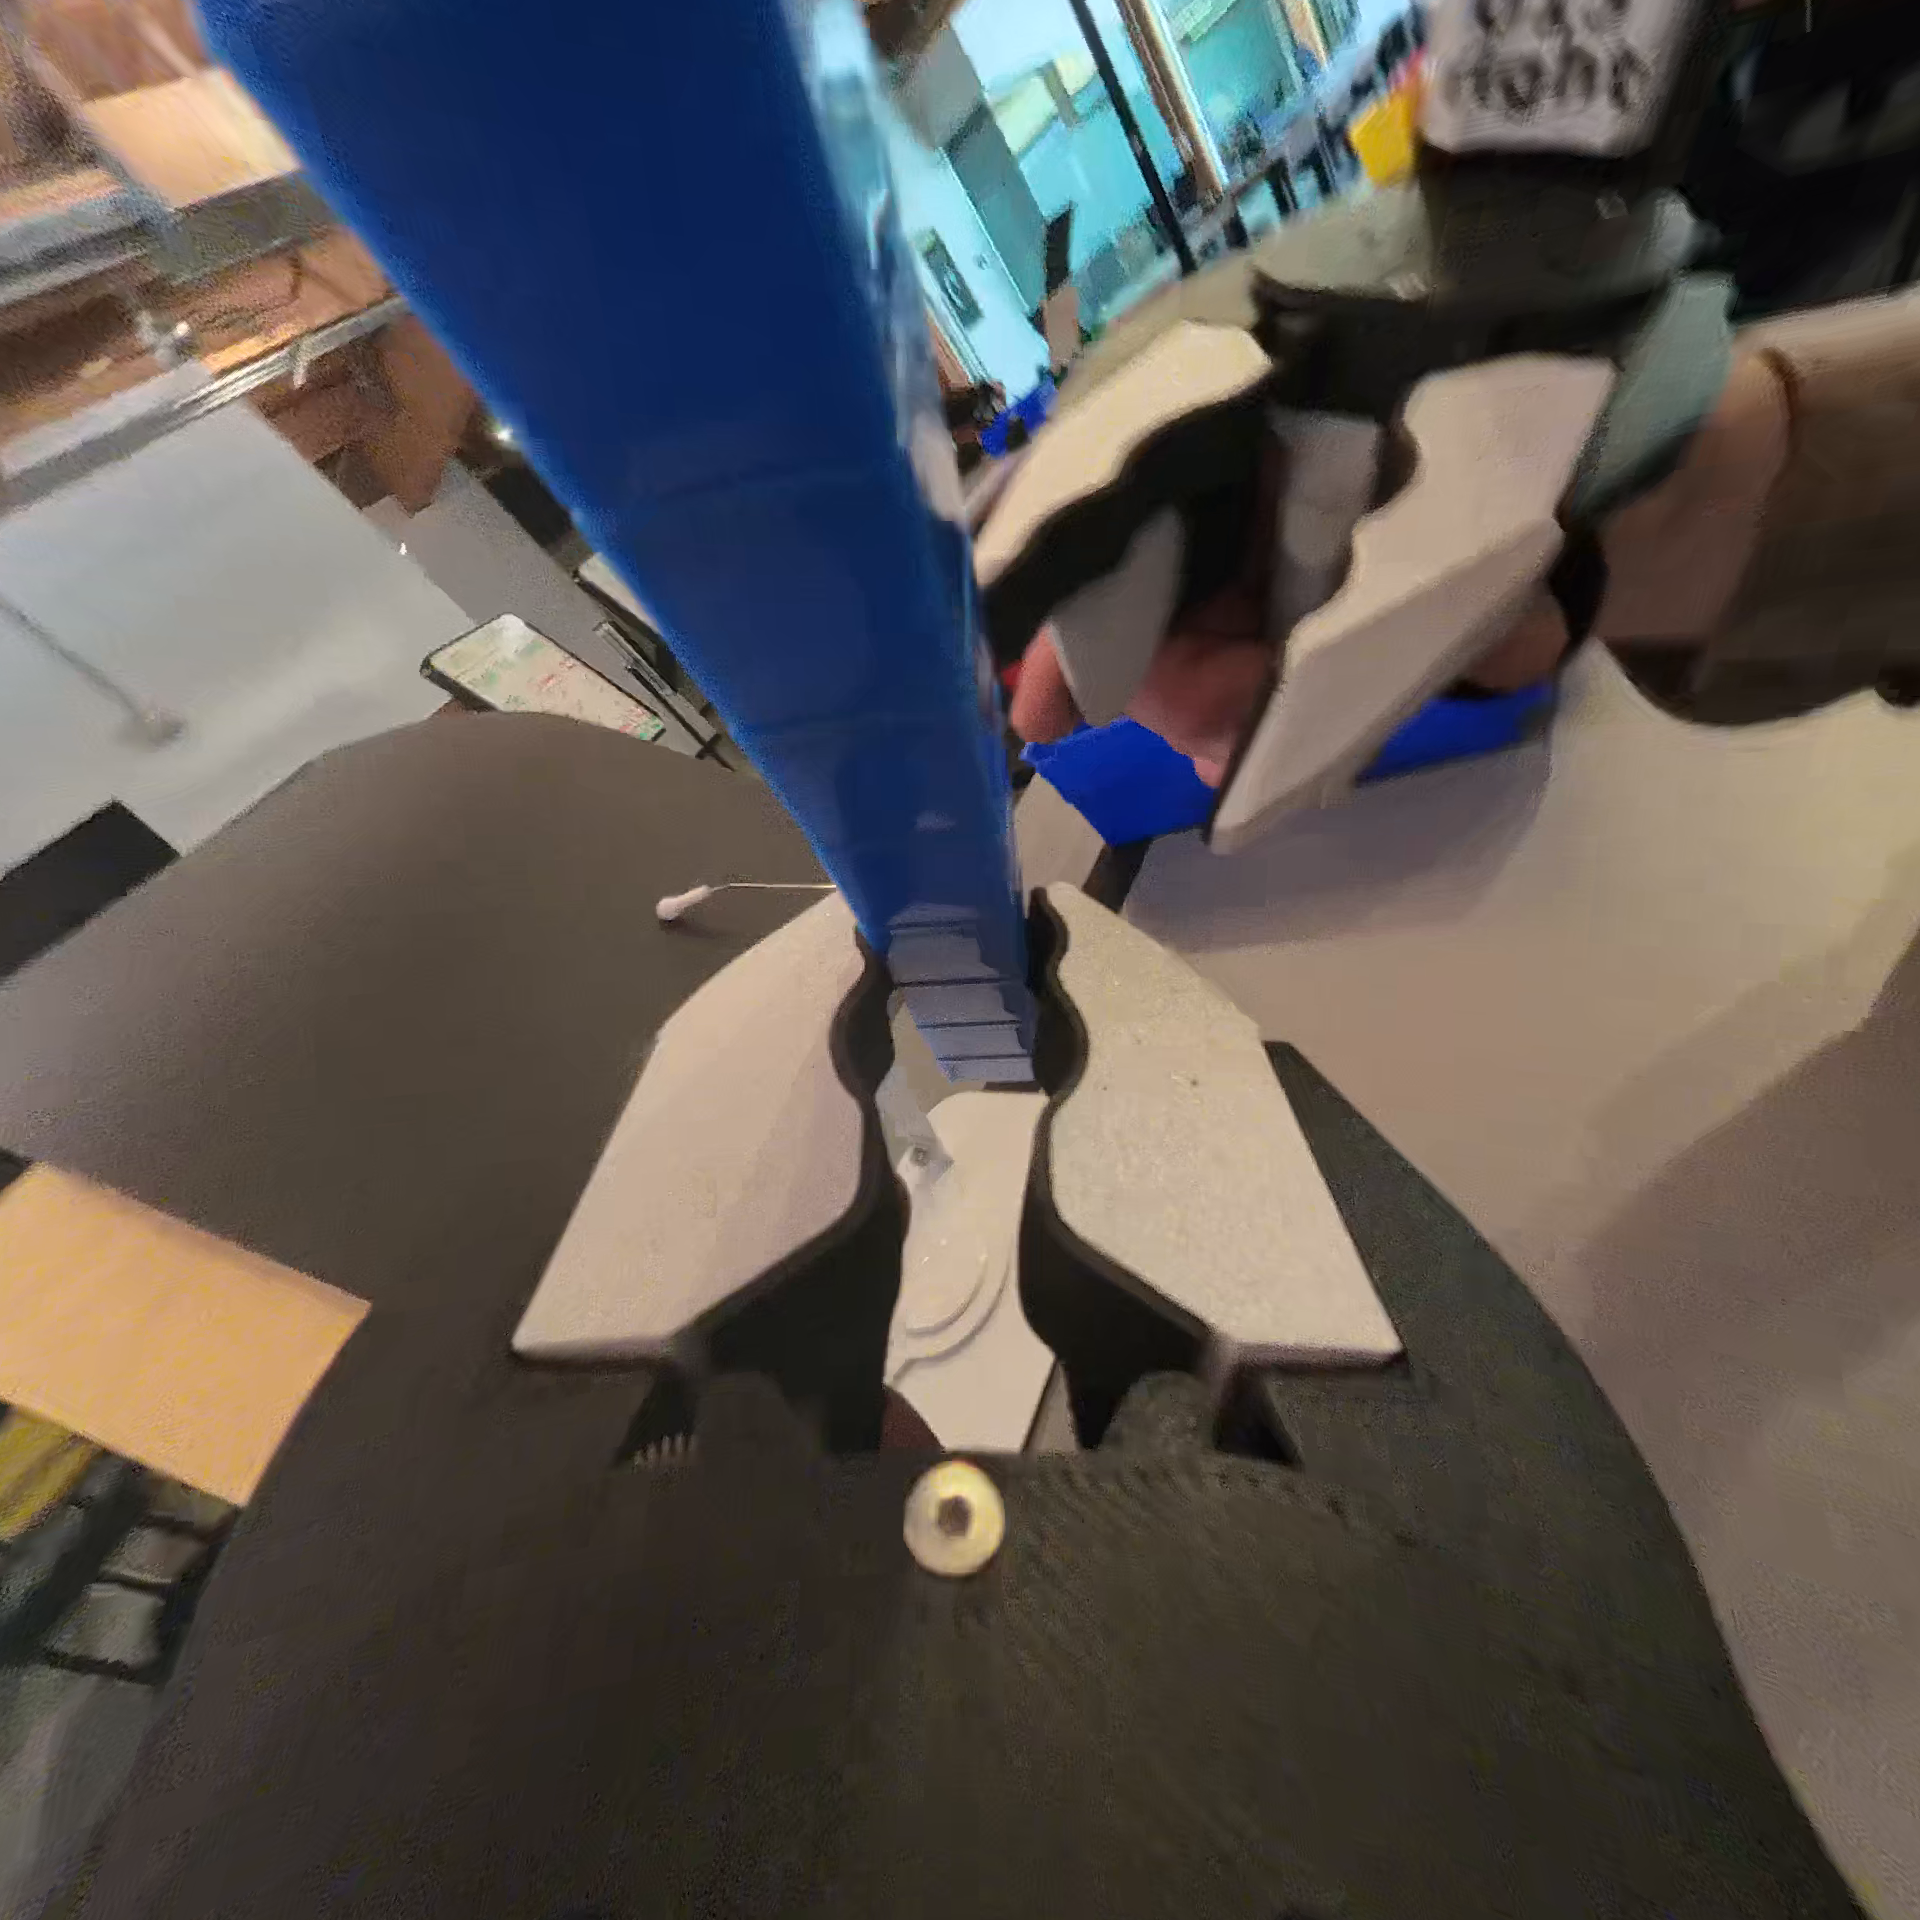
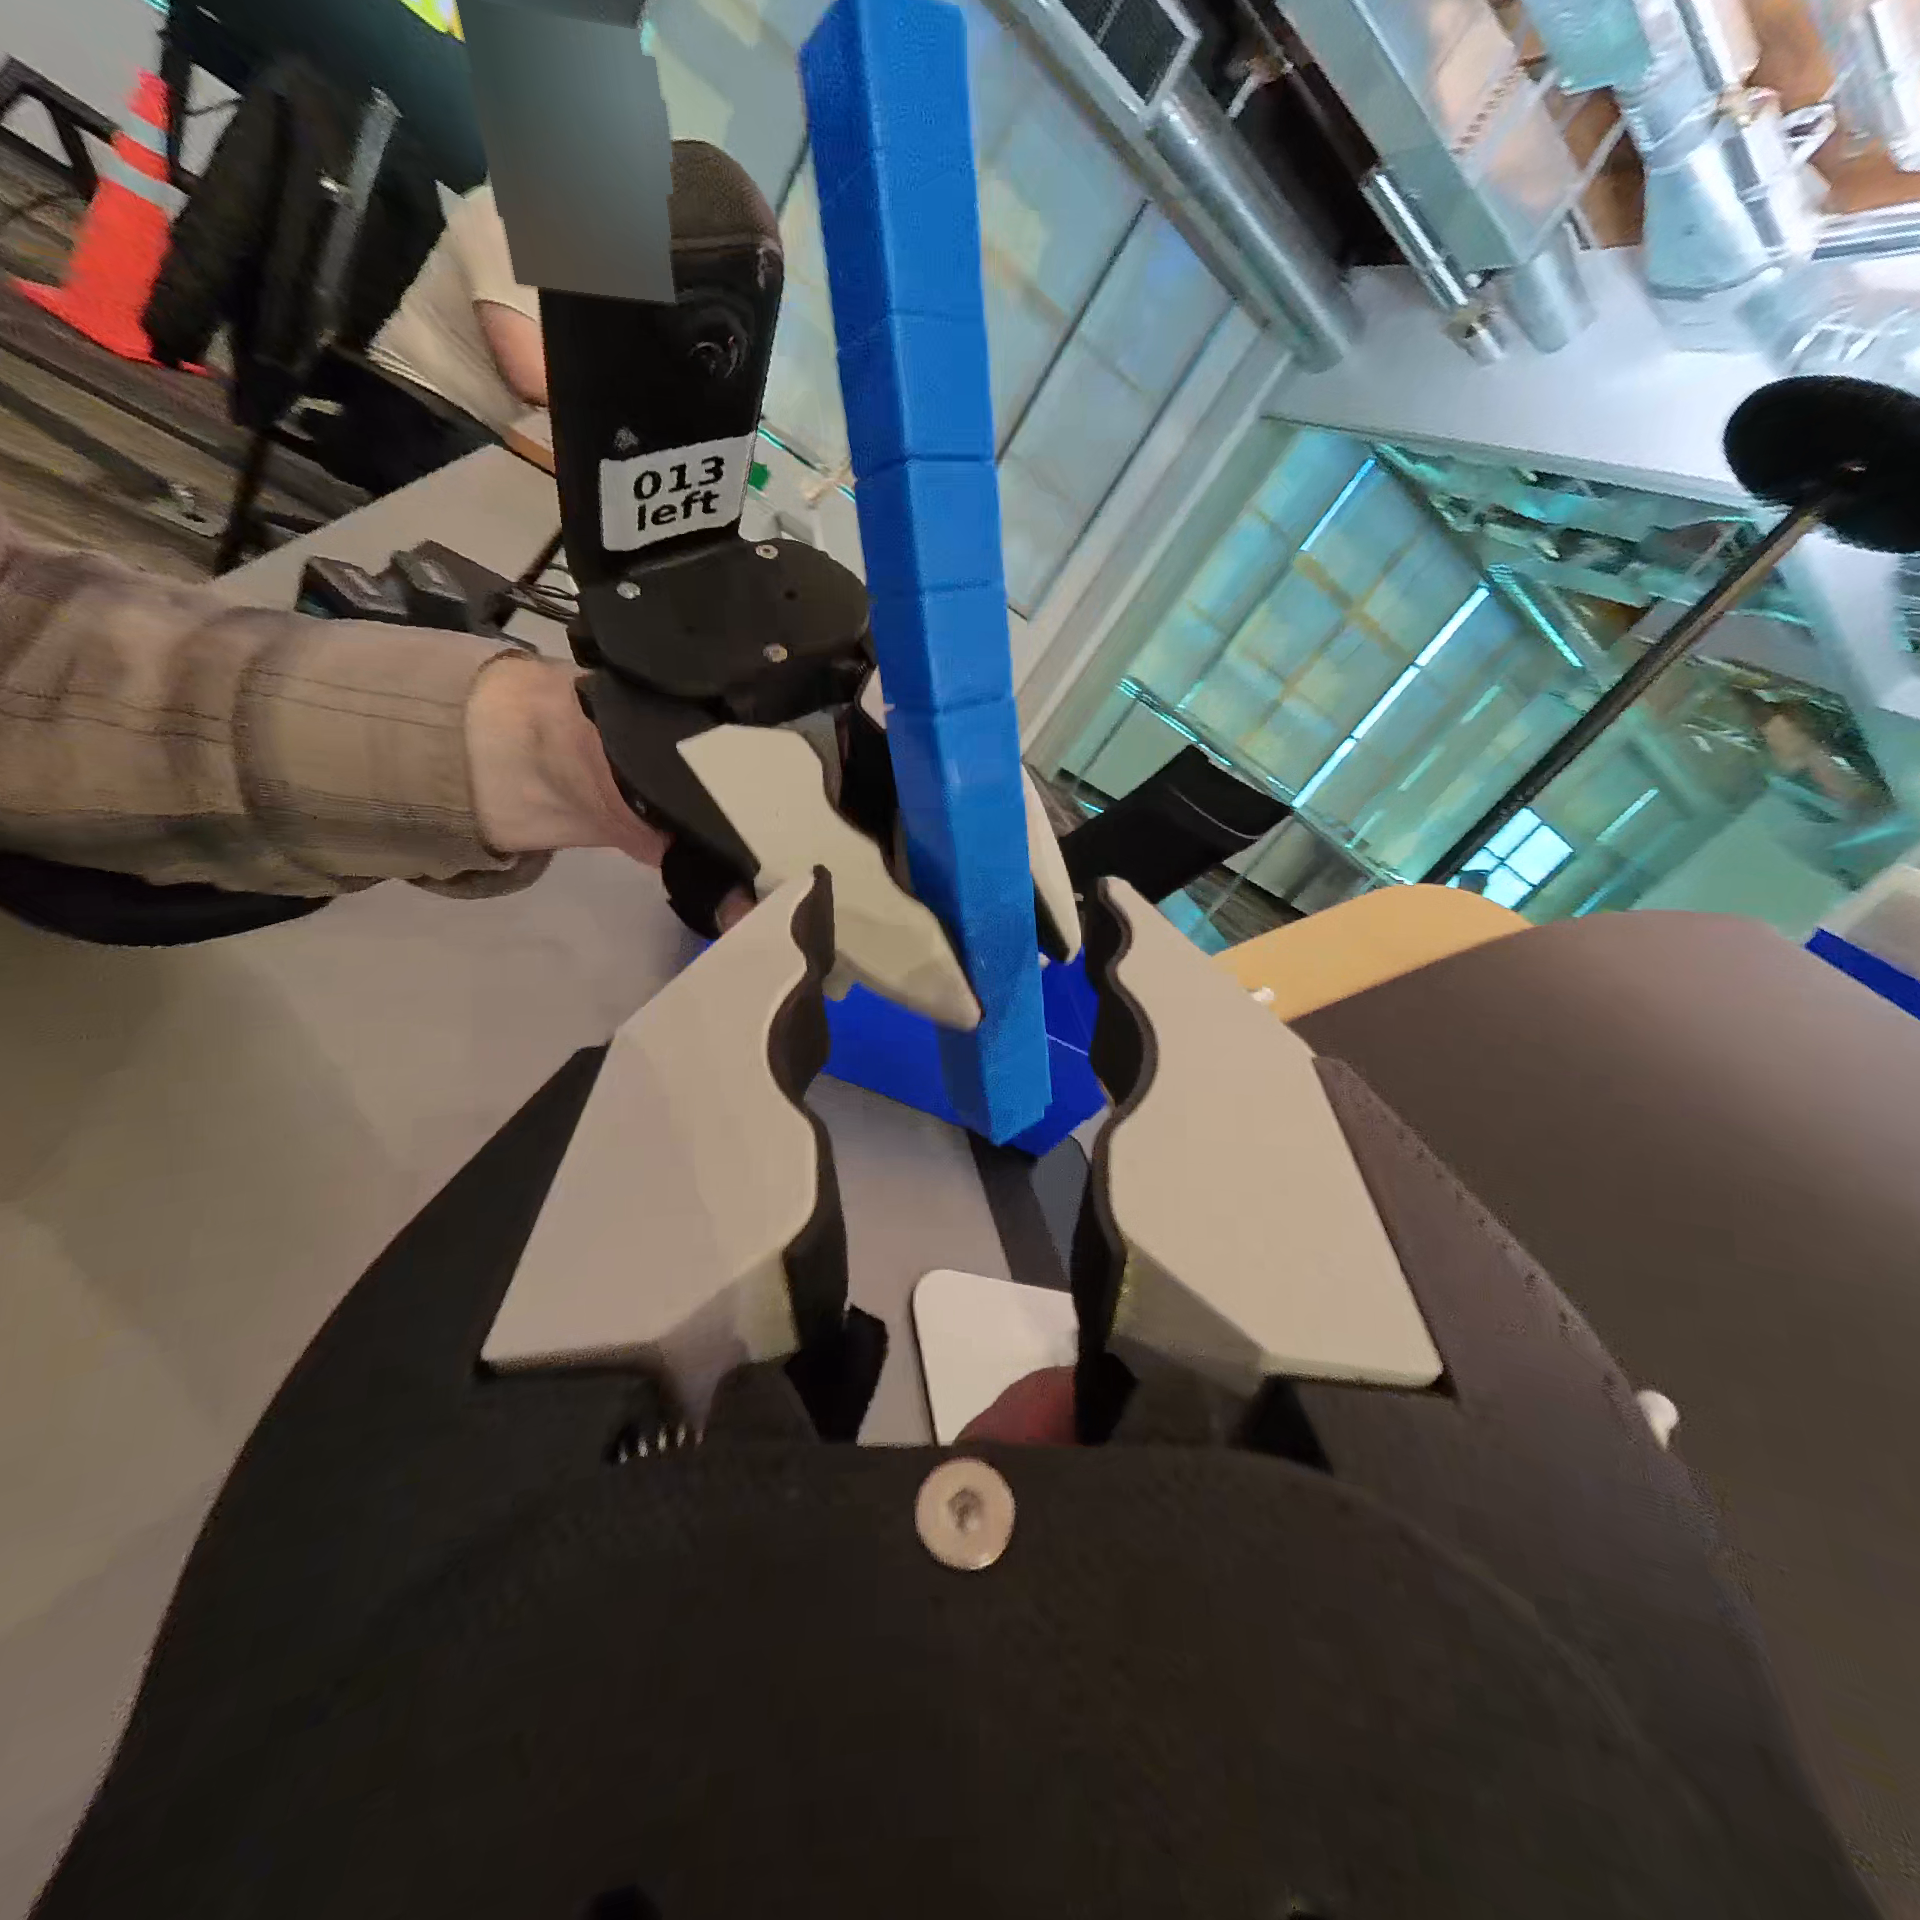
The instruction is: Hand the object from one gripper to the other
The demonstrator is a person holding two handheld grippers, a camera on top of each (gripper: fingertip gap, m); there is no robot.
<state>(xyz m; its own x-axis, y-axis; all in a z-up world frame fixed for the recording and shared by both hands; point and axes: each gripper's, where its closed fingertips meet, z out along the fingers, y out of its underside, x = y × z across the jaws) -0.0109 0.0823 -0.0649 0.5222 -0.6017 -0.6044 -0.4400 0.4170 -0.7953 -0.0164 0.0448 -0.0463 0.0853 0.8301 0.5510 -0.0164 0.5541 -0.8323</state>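
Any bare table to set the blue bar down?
Bare grey table left of the right gripper, below the sleeve. Crowded at centre: the left gripper clamps the blue bar over the blue bin.

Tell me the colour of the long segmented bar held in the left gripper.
Bright blue bar, clearest in the right wrist view.
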